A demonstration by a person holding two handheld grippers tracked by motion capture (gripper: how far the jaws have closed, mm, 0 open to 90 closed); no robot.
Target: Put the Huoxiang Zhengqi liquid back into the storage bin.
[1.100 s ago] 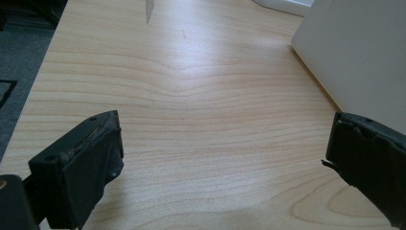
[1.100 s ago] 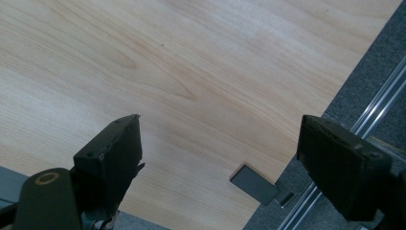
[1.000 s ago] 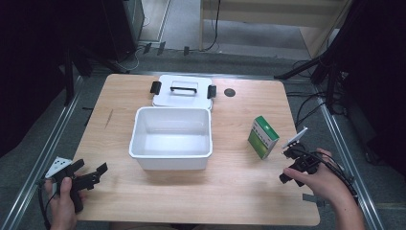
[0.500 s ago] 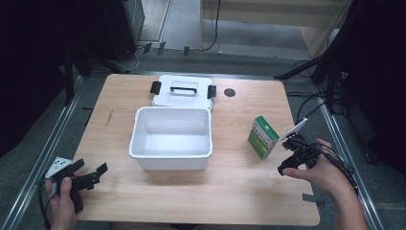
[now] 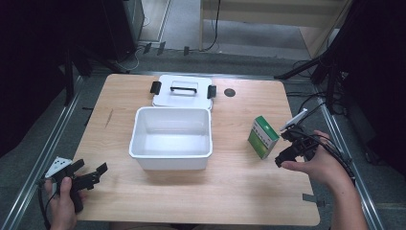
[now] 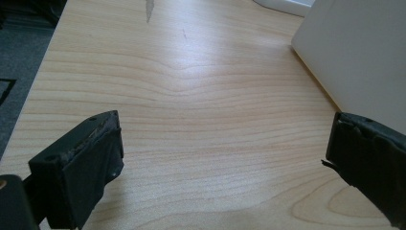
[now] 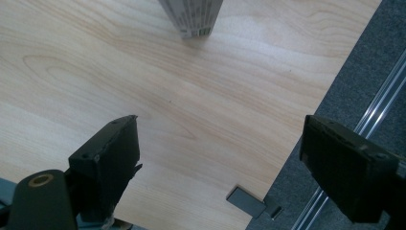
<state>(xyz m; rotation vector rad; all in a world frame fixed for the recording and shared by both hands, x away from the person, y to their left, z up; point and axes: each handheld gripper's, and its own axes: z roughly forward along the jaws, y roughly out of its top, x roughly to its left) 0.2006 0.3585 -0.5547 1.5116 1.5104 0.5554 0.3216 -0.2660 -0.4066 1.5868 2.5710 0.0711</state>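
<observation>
Reaching toward the green box [image 5: 263,136] with your right claw [image 5: 286,148], you are working with its jaws spread wide and gripping nothing. The box is standing upright on the table [image 5: 239,191], well right of the white bin [image 5: 171,138] and just beside your right hand [image 5: 316,163]. In the right gripper view the box's lower end [image 7: 194,17] is sitting at the top edge, ahead of the jaws and left of their midline, so you are needing to swing the claw left until the box is lying between both jaws. Keep the jaws level with the box's middle, not its foot, because a tall narrow box is likely tipping if pushed low. Close only once both pads are facing flat sides. Your left claw [image 5: 88,175] is resting released near the table's near-left corner, with the bin's wall [image 6: 359,57] to its right. The lid [image 5: 182,91] is lying behind the bin, so the bin is standing open.
</observation>
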